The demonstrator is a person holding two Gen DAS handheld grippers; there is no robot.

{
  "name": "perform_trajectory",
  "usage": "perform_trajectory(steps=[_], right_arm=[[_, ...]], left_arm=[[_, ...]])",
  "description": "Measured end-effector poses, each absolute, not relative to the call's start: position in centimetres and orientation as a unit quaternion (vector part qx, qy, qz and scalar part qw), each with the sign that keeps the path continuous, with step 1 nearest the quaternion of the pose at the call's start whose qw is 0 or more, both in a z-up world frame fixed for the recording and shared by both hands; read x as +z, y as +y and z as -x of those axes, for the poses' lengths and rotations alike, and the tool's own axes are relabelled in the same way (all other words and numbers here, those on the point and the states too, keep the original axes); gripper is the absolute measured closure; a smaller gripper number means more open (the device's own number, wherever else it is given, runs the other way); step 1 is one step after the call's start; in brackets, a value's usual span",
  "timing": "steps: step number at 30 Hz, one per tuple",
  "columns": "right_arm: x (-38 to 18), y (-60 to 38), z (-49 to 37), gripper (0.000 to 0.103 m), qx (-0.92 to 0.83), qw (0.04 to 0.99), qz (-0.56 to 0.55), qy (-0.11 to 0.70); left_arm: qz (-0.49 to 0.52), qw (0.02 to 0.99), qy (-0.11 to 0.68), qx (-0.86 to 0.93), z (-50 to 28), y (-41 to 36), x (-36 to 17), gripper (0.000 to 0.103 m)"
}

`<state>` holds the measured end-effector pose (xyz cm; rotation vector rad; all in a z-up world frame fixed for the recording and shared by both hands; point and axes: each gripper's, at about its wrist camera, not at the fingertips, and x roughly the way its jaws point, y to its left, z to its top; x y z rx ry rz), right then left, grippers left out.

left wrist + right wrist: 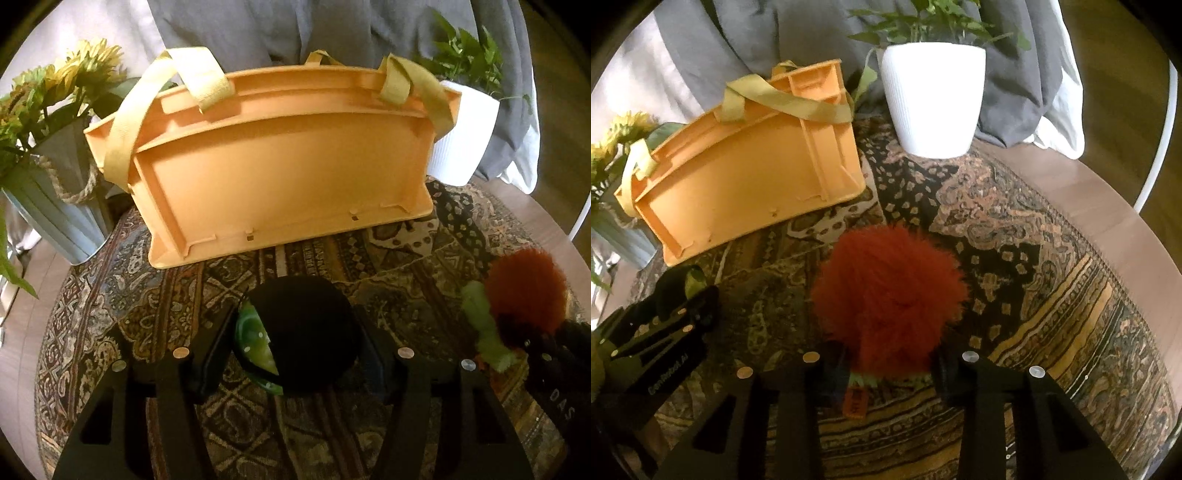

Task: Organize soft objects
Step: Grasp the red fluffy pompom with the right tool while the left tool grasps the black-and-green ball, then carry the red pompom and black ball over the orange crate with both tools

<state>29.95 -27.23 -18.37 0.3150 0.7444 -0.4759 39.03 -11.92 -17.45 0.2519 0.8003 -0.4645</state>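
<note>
An orange plastic crate (pixel 273 162) with yellow-green webbing handles stands on the patterned cloth, its side wall facing me; it also shows in the right wrist view (pixel 746 170). My left gripper (pixel 295 354) is shut on a black soft toy with a green face (pixel 306 332). My right gripper (pixel 890 365) is shut on a red fluffy soft toy (pixel 890 291) with a green lower part and an orange tag. In the left wrist view this red toy (pixel 524 288) is at the right. The left gripper appears at the left of the right wrist view (pixel 665 325).
A white ribbed pot with a green plant (pixel 934 96) stands right of the crate. A grey metal pot with yellow sunflowers (pixel 55 184) stands to its left. Grey and white cloth (pixel 295 26) lies behind. The round table edge (pixel 1126 229) curves at the right.
</note>
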Motion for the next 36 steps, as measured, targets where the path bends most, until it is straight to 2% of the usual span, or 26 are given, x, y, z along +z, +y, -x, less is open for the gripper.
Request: perform_trajectory(steps=[9, 36], right_arm=[[-15.2, -26.0, -28.8, 0.066, -0.209, 0.914, -0.135, 0.320], [-4.8, -23.4, -25.6, 0.066, -0.153, 0.962, -0.105, 0.201]], left_arm=[[-0.082, 0.889, 0.388, -0.231, -37.8, -10.3, -14.8, 0.042], [-0.044, 0.940, 0.271, -0.201, -33.9, -6.4, -2.6, 0.042]])
